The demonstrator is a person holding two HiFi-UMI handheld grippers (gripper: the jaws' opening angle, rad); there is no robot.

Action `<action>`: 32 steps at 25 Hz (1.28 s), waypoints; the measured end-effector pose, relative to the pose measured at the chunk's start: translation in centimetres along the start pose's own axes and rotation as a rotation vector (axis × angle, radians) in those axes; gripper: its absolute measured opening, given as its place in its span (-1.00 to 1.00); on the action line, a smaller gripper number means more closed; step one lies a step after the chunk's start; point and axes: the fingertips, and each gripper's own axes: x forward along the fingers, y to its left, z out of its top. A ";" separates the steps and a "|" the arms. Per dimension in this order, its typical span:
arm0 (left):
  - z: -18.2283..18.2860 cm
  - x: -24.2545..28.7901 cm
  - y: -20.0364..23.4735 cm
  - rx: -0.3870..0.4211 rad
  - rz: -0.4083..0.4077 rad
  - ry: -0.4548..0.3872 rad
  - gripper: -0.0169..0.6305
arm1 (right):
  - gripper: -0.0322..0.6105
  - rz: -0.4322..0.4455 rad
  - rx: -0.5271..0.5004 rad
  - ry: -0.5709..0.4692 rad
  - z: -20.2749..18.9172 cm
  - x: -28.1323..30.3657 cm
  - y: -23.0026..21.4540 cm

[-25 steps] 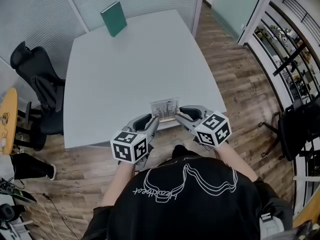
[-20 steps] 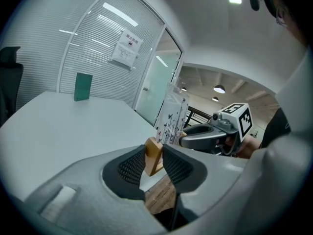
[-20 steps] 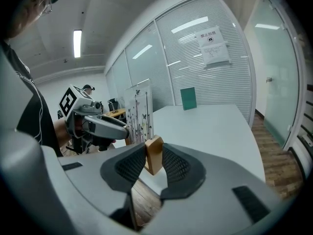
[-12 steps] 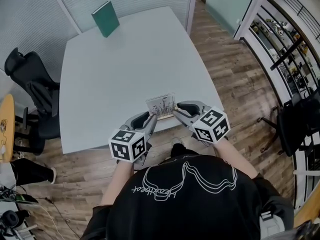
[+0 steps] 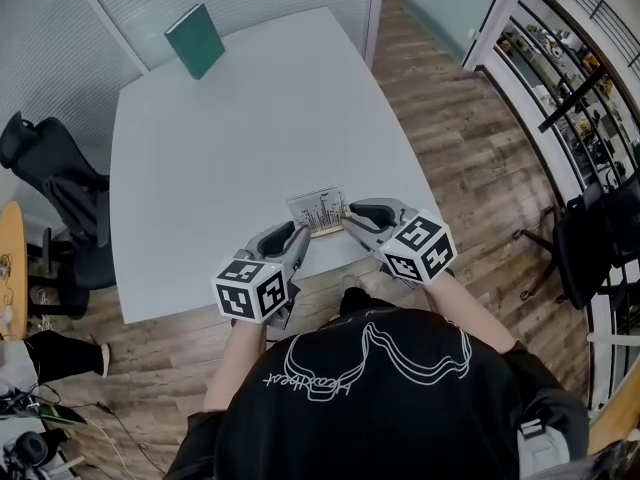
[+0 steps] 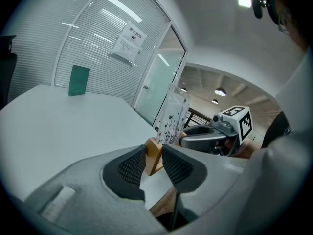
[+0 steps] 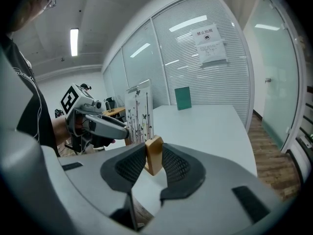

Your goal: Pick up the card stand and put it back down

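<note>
The card stand [image 5: 318, 211] is a printed card upright in a small wooden base. It is at the near edge of the white table [image 5: 230, 138]. My left gripper [image 5: 299, 236] is shut on the base's left end, my right gripper [image 5: 349, 215] on its right end. In the left gripper view the wooden base [image 6: 152, 155] sits pinched between the dark pads, with the right gripper [image 6: 215, 133] beyond the card. The right gripper view shows the base [image 7: 154, 155] clamped the same way, the card [image 7: 138, 114] rising behind it. I cannot tell whether the base touches the table.
A green book [image 5: 195, 40] stands at the table's far left corner. A black office chair [image 5: 50, 183] is at the table's left side. Wooden floor lies to the right, with dark shelving [image 5: 590, 78] along the right wall. The person's body is close to the near edge.
Both grippers, still shut on the stand, have shifted a little together along the table's near edge. The head view has swung, so the table and book sit further left.
</note>
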 end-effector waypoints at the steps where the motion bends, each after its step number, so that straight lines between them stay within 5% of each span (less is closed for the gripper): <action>1: 0.2 0.4 0.2 0.001 0.001 0.002 -0.59 | -0.57 0.002 0.001 0.001 0.0 0.2 -0.4; 32: -1.2 13.2 8.4 -0.013 0.078 0.056 -0.61 | -0.60 0.016 -0.105 0.108 -4.4 9.7 -12.9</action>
